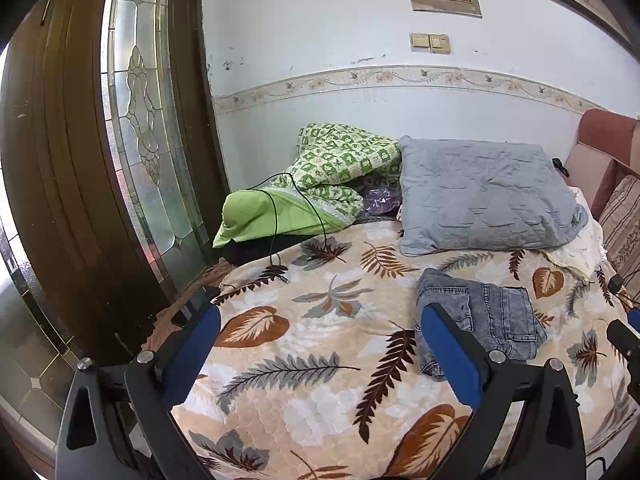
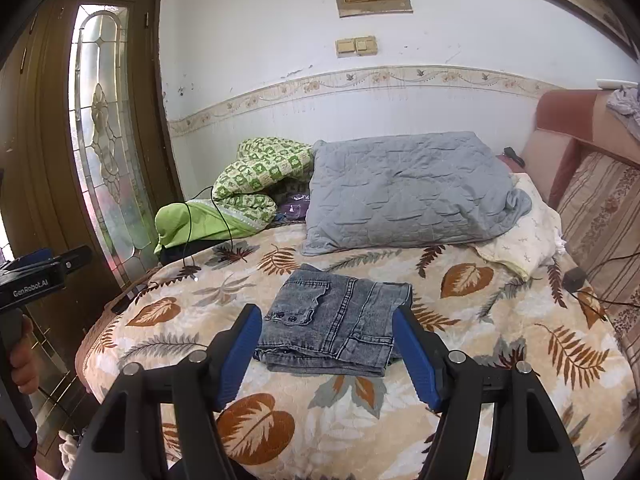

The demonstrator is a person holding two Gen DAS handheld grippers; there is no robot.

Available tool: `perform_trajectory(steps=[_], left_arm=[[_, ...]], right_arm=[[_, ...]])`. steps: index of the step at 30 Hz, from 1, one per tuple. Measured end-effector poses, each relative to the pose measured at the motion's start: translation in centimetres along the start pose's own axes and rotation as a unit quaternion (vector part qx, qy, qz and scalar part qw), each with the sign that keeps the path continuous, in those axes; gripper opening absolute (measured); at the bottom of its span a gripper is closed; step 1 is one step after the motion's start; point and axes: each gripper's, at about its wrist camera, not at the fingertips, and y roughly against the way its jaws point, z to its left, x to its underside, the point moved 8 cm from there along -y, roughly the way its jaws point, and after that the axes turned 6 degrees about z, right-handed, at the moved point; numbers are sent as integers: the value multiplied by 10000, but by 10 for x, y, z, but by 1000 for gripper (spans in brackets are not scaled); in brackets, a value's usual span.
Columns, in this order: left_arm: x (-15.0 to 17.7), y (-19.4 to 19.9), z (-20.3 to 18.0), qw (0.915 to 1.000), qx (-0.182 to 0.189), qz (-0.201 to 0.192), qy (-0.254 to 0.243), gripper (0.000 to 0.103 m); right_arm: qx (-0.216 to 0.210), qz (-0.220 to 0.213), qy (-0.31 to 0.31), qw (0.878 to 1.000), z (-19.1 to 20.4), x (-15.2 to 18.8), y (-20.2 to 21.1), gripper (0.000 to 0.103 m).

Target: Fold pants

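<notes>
1. This is a bedroom with a white wall (image 2: 280,80) and a brown door (image 1: 60,160) that has a tall glass pane in it.
2. A bed (image 2: 520,380) fills most of the room. Its cover is tan with big brown and gray leaves.
3. The pants (image 2: 340,320) are gray-blue jeans. They lie folded into a small flat pile on the bed cover.
4. The right tool (image 2: 327,348) has two blue fingers (image 2: 240,356) on black arms. Its fingers stand wide apart and hold nothing.
5. In the right wrist view, the pants lie just past the right tool, in line with the gap between its fingers. The fingers do not pinch the cloth.
6. The left tool (image 1: 320,344) is spread open too, with nothing in it. Only the leafy cover shows between its fingers.
7. In the left wrist view, the pants (image 1: 484,316) lie past the left tool's right finger (image 1: 452,356), which hides part of their near edge.
8. Far past both tools, a gray pillow (image 2: 408,192) leans at the wall end of the bed.
9. To the left of the pillow is a green and white blanket (image 2: 260,176), all bunched up. A thin black cord (image 1: 280,216) runs over it.
10. At the left edge of the right wrist view, a hand (image 2: 24,360) holds the left tool's handle.
</notes>
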Motion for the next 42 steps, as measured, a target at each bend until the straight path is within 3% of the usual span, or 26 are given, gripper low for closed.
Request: perform_trajectory(steps=[17, 42], left_arm=[[2, -8, 23, 9995, -262, 18, 199, 100], [2, -10, 28, 9995, -197, 10, 226, 100]], right_arm=[[79, -10, -9, 10000, -1, -1, -5, 71], [121, 90, 83, 9999, 0, 2, -12, 71]])
